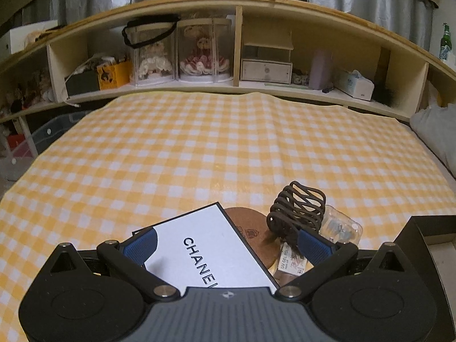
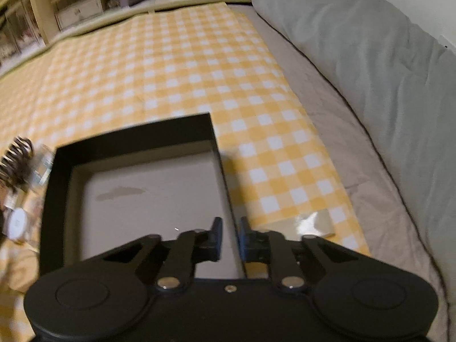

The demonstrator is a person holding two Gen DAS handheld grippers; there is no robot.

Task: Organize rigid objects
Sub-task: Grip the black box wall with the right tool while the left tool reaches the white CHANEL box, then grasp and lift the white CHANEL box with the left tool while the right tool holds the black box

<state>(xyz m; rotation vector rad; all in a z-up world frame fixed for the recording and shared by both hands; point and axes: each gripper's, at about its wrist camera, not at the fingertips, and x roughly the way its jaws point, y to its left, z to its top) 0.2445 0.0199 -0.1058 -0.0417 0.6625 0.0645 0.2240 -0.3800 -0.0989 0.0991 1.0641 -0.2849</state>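
Observation:
My left gripper (image 1: 228, 245) is open above a white Chanel box lid (image 1: 208, 253) lying on the yellow checked cloth (image 1: 199, 154). Beside the lid lie a round cork coaster (image 1: 253, 233), a dark brown hair claw (image 1: 296, 211), a clear plastic packet (image 1: 342, 225) and a UV gel polish bottle (image 1: 290, 262). My right gripper (image 2: 230, 236) is shut on the right wall of the open black box (image 2: 136, 136), one finger inside and one outside. The hair claw (image 2: 15, 154) and a small white round jar (image 2: 17, 222) show blurred left of the box.
A wooden shelf (image 1: 228, 85) with dolls in clear cases, boxes and a tissue box runs along the far edge of the bed. A grey pillow (image 2: 370, 57) lies along the right side. The black box corner (image 1: 427, 239) shows at the right of the left wrist view.

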